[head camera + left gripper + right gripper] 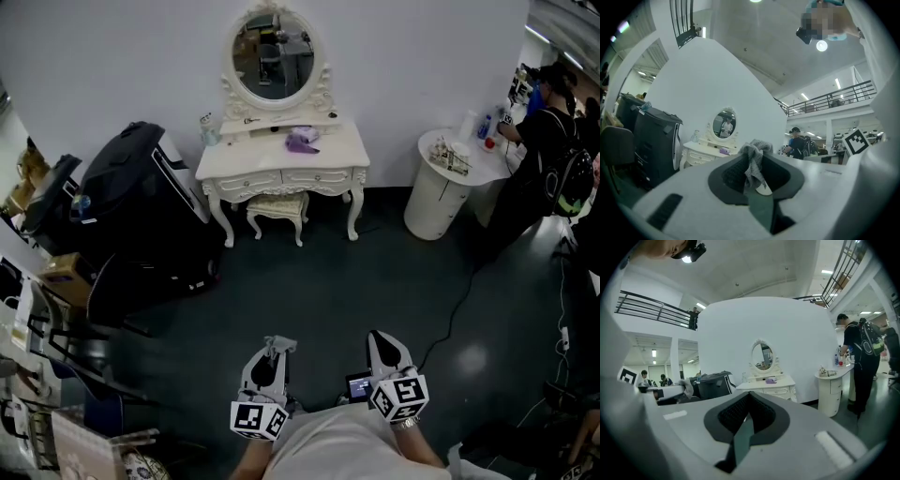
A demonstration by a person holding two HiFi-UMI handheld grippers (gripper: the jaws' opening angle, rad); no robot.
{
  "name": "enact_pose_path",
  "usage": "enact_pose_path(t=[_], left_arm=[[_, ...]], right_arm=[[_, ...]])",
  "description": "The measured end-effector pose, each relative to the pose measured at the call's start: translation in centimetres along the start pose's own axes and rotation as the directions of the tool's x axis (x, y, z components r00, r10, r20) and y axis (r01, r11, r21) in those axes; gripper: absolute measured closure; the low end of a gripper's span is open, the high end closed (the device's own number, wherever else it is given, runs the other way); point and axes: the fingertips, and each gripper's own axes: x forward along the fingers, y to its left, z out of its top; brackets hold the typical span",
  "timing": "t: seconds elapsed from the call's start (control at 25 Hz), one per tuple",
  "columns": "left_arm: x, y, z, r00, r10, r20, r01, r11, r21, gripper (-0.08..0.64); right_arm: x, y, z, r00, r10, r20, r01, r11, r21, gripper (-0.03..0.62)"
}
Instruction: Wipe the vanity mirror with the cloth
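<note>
An oval vanity mirror (274,58) in a white ornate frame stands on a white dressing table (333,150) against the far wall, well ahead of both grippers. It also shows small in the left gripper view, mirror (724,123), and in the right gripper view, mirror (762,355). My left gripper (279,344) is shut on a grey cloth (753,161) that bunches up between its jaws. My right gripper (380,339) is shut with nothing in it. Both are held low near my body, pointing toward the table.
A purple item (302,142) lies on the table and a white stool (277,208) is tucked under it. A black suitcase (141,178) stands to the left. At the right, a person (553,159) stands by a round white cabinet (441,192). Dark floor lies between.
</note>
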Motion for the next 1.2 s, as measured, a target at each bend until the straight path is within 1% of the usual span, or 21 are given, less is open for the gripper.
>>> enact_pose_path(t=[0.2,0.4,0.52,0.68,0.88,0.96,1.12,1.2], left_arm=[[0.6,-2.1,-0.3,0.998,0.057,0.024,-0.058,0.998,0.013,0.483],[1.0,-3.1,0.0,0.989,0.136,0.06,-0.138,0.99,0.033,0.483],[1.3,-2.6,0.3,0.985,0.165,0.06,-0.167,0.985,0.036,0.483],[2.0,-0.4,0.2,0.981,0.188,0.052,-0.19,0.982,0.026,0.483],[5.0,3.2,0.5,0.981,0.186,0.062,-0.188,0.982,0.017,0.483],[6.7,5.2,1.1,0.983,0.175,0.059,-0.176,0.984,0.01,0.483],[10.3,9.3,2.8,0.992,0.112,0.051,-0.112,0.994,0.008,0.483],[12.2,11.0,3.4,0.995,0.08,0.056,-0.08,0.997,-0.003,0.483]], right_arm=[[-0.8,-2.4,0.3,0.999,0.047,-0.003,-0.047,0.999,-0.026,0.584],[-0.9,-5.2,-0.1,0.997,0.065,-0.029,-0.066,0.998,-0.025,0.584],[-0.2,-5.6,-0.3,0.997,0.07,-0.043,-0.071,0.997,-0.015,0.584],[1.8,-5.4,-0.4,0.997,0.063,-0.044,-0.063,0.998,-0.006,0.584],[6.4,-5.5,-0.1,0.998,0.037,-0.041,-0.038,0.999,-0.017,0.584],[9.0,-4.8,0.3,0.998,0.029,-0.049,-0.03,0.999,-0.025,0.584],[14.1,-1.5,2.7,0.997,0.076,-0.017,-0.076,0.997,-0.031,0.584],[16.6,-0.5,3.6,0.997,0.074,-0.002,-0.074,0.996,-0.049,0.584]])
